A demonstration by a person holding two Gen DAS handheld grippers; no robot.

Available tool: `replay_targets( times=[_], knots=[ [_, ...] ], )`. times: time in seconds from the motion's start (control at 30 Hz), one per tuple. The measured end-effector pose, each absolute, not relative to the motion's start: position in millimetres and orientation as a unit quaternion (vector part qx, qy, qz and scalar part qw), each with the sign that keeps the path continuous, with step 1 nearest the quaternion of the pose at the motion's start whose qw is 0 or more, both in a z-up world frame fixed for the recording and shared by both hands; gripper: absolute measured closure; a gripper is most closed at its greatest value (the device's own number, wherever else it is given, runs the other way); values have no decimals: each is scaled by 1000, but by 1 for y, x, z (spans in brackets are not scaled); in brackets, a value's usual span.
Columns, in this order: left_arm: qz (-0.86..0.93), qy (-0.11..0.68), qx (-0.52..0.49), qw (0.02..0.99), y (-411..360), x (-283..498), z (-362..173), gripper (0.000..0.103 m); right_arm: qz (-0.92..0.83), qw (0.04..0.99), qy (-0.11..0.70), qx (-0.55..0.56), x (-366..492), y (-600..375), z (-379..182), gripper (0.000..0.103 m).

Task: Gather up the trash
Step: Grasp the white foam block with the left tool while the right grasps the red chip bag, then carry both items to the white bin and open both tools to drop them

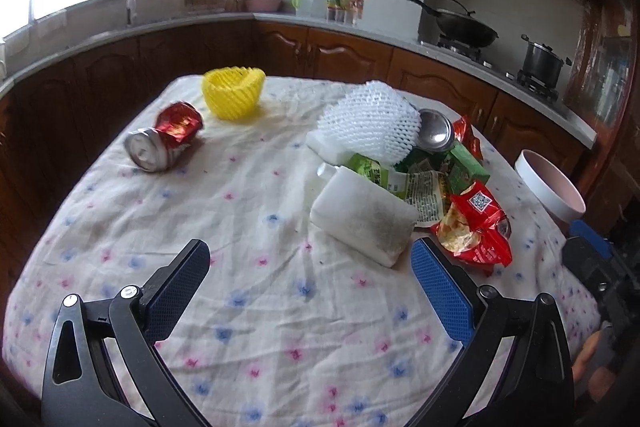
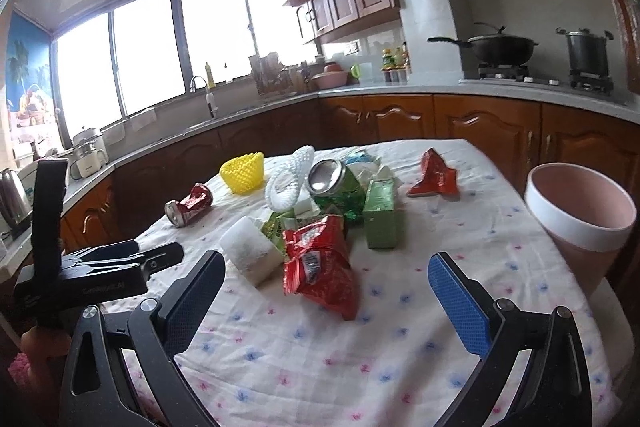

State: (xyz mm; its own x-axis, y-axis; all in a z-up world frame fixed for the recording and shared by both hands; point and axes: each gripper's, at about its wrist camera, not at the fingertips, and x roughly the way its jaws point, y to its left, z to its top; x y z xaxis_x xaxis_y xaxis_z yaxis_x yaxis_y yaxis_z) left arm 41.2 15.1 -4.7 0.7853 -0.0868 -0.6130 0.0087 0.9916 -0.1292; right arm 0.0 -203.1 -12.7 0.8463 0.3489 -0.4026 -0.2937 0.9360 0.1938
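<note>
Crumpled red snack bag lies at twelve o'clock between the empty, spread right gripper fingers; left gripper likewise gapes.

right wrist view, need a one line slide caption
Open right gripper above a floral tablecloth, facing a red snack bag, crushed cans and cartons, pink bin at right.

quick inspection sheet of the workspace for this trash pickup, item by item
surface: table under a wrinkled floral cloth
job's things: crushed red can, yellow foam net, white foam net, white foam block, green carton, green can, red snack bag, red wrapper; pink bin at the table's edge
clutter: nothing seen
grippers: left gripper and right gripper both open, empty, above the cloth
cables: nothing seen
surroundings: kitchen counter, wok, pot, windows
</note>
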Motion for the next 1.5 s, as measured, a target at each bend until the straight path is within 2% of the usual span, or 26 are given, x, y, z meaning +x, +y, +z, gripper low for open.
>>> replay_targets(
  times=[0.3,0.4,0.5,0.57,0.67,0.83,0.9,0.93,1.03,1.17,1.27,1.5],
  knots=[
    [-71,408,-127,901,22,86,-18,6,180,936,293,76,46,-193,-31,14],
    [-76,422,-137,893,21,96,-22,8,188,927,313,87,59,-193,-38,22],
    [-78,432,-140,888,20,104,-26,8,193,919,330,94,70,-192,-44,41],
    [-77,439,-141,884,19,109,-28,9,199,914,339,98,73,-192,-46,65],
    [-81,451,-148,877,17,117,-33,13,199,916,333,105,73,-196,-43,75],
    [-100,464,-152,867,7,127,-38,28,197,919,319,121,66,-208,-36,76],
    [-113,461,-153,867,3,128,-37,39,192,921,314,128,61,-215,-33,76],
    [-123,458,-153,867,0,127,-36,50,190,921,314,131,61,-218,-32,76],
    [-121,447,-130,877,-8,125,-29,56,184,922,309,140,57,-225,-30,76],
    [-129,436,-122,882,-7,118,-21,69,181,924,301,149,53,-233,-26,76],
    [-143,435,-134,879,-4,115,-14,72,179,927,291,153,49,-239,-21,76],
    [-172,417,-120,884,-25,106,9,73,172,932,274,162,43,-256,-10,76]
  ],
)
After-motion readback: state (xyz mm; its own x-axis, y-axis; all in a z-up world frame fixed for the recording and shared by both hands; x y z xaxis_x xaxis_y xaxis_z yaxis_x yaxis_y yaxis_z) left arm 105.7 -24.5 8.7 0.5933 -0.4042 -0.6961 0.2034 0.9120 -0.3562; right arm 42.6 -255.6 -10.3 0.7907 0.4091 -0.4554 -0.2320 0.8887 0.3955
